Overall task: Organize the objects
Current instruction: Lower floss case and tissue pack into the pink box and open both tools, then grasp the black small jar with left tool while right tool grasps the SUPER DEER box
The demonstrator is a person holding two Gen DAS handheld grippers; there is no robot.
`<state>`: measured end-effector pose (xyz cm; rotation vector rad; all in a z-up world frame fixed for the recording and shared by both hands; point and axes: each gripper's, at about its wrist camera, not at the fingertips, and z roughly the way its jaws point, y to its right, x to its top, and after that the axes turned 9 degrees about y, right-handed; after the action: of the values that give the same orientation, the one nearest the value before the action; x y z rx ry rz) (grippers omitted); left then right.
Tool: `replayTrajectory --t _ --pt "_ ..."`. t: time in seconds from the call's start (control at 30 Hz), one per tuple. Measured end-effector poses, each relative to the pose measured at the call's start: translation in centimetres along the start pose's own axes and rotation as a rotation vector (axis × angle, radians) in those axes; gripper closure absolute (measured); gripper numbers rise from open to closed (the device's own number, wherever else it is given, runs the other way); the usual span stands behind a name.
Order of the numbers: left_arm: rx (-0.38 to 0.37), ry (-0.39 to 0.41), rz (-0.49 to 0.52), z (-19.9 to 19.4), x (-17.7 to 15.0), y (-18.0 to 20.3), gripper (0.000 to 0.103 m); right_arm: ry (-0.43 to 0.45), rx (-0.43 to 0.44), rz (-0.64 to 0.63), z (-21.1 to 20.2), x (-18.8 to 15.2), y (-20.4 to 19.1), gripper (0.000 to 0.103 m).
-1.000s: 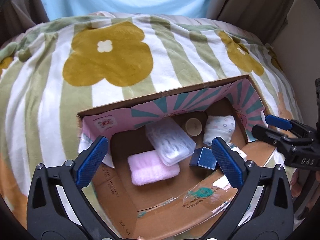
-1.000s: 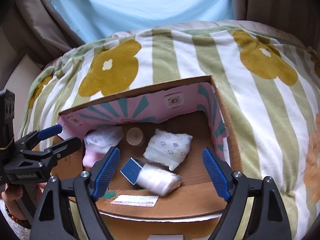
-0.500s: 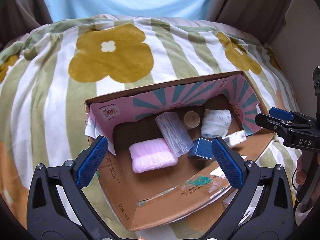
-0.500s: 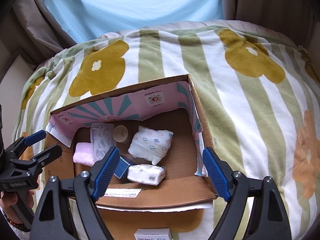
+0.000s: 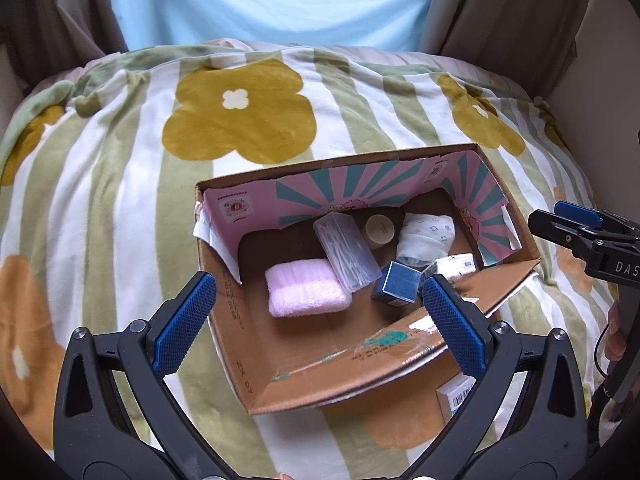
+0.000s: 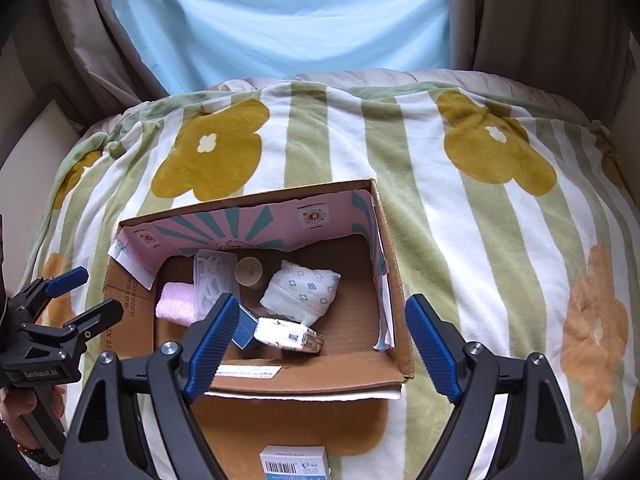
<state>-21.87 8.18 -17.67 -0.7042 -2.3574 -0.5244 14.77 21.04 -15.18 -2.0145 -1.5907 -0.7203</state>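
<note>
Six items are sitting inside the cardboard box [image 5: 240, 344] on the bed blanket [image 5: 120, 168], so sorting is looking mostly done. Going L to R: pink towel [image 5: 306, 288] is lying flat on the box floor, clear swab case [image 5: 346, 252] is leaning partly over it, round tan jar [image 5: 380, 230] is standing toward the back wall, blue box [image 5: 396, 288] is sitting at the front beside a wrapped packet [image 6: 288, 334], and the floral cloth bundle [image 5: 426, 236] is resting rightmost. Probably packed tight to leave the R half of the floor free. Left gripper [image 5: 320, 328] is hovering w/ jaws wide apart, holding nothing; right gripper [image 6: 320, 344] likewise, jaws spread and empty. One white carton [image 6: 294, 462] is waiting outside, near the front flap, prob. next. Vs 1 s ago, both cameras are pulling back and up: box appearing smaller, and that carton is now showing.
</note>
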Motion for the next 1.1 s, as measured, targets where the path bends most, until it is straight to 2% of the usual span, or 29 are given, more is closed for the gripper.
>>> replayTrajectory --t 0.13,0.33,0.47,0.6,0.77,0.93,1.1 --pt "0.021 0.017 0.012 -1.7 -0.7 0.7 0.0 0.03 0.051 -0.005 -1.7 -0.5 0.1 0.021" --pt "0.071 0.096 0.037 -6.0 -1.8 2.5 0.0 0.071 0.093 -0.063 -4.6 -0.9 -0.4 0.021" --pt "0.066 0.081 -0.002 -8.4 -3.2 3.4 0.0 0.067 0.136 -0.075 -5.9 -1.5 -0.4 0.021" --pt "0.031 0.055 -0.072 -10.3 -6.2 4.1 0.0 0.053 0.159 -0.088 -7.1 -2.7 -0.4 0.021" --pt "0.069 0.012 -0.09 -10.9 -11.5 5.9 0.0 0.024 0.188 -0.103 -7.6 -5.5 -0.6 0.021" --pt "0.071 -0.038 -0.125 -10.6 -16.4 7.5 0.0 -0.039 0.205 -0.103 -7.1 -8.8 -0.7 0.021" --pt "0.007 -0.057 -0.165 -9.7 -20.9 8.8 0.0 -0.099 0.202 -0.127 -6.0 -12.5 -0.8 0.021"
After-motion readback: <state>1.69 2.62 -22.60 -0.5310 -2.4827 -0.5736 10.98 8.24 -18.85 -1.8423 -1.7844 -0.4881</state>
